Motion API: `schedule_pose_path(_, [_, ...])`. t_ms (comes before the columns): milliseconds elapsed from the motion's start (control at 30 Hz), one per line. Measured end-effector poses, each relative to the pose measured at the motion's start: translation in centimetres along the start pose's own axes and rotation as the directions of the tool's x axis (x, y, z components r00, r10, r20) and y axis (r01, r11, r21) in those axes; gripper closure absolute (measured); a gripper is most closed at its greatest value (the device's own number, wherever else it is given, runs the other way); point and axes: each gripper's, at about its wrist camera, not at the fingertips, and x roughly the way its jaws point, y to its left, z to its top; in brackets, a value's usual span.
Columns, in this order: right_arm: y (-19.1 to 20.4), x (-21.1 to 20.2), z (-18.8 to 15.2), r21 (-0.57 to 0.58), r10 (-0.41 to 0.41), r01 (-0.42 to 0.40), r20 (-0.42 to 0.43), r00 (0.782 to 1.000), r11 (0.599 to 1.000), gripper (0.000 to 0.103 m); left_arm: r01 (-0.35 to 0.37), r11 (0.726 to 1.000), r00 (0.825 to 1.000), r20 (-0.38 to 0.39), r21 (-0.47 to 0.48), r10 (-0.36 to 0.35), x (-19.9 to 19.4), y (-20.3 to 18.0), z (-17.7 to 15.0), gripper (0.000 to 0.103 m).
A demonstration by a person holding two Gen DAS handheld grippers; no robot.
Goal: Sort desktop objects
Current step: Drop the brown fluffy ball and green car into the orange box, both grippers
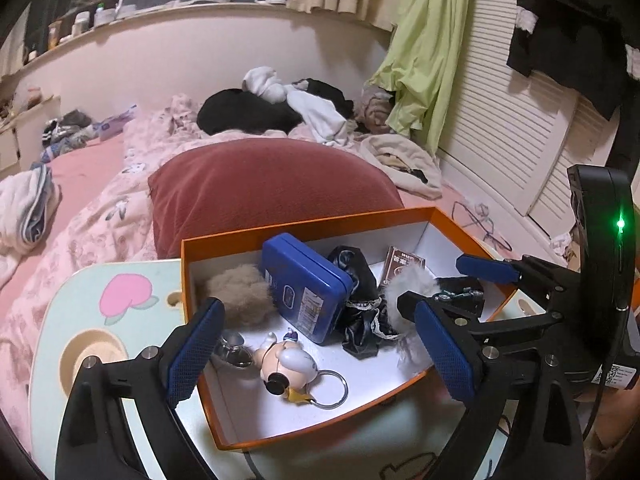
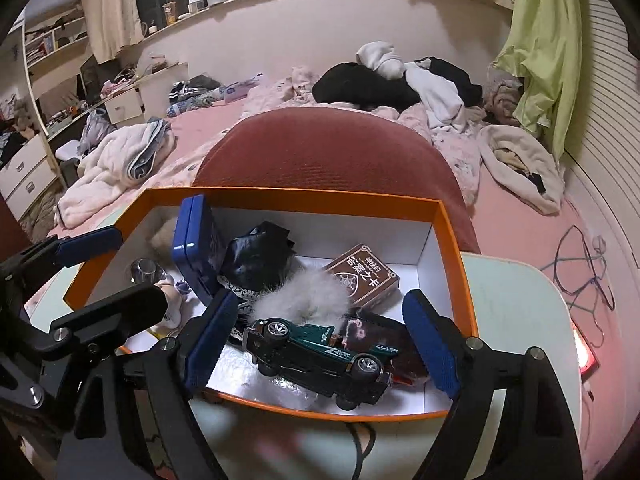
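An orange box (image 1: 304, 222) with a white inside stands on a small pale lap table (image 1: 80, 300). It holds a blue tin (image 1: 304, 288), a beige pompom (image 1: 240, 292), a doll keychain (image 1: 286, 364), black cloth (image 1: 356, 276), a white fluffy ball (image 1: 404, 284) and a brown card pack (image 2: 362, 276). A dark green toy car (image 2: 320, 356) lies on its side at the box's near edge (image 2: 320, 410). My left gripper (image 1: 320, 348) is open and empty above the keychain. My right gripper (image 2: 320, 344) is open, its fingers either side of the car, not touching it.
A red pillow (image 1: 272, 184) lies just behind the box on a pink bed strewn with clothes (image 1: 280, 108). A louvred wall (image 1: 520, 128) and a tangled cable (image 2: 580, 268) are on the right. Shelves and drawers (image 2: 36, 152) stand at the far left.
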Motion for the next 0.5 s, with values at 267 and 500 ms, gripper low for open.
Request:
schedule_pose_path(267, [-0.1, -2.1, -1.0, -0.005, 0.008, -0.008, 0.026, 1.0, 1.0, 0.019, -0.016, 1.0, 0.999, 0.031, -0.014, 0.016, -2.4, -0.5, -1.8, 0.007])
schedule_pose_path(500, [-0.7, -9.1, -1.4, 0.065, 0.023, -0.044, 0.287, 0.958, 0.997, 0.018, -0.025, 0.997, 0.973, 0.225, -0.073, 0.041, -8.9, -1.1, -2.8, 0.009])
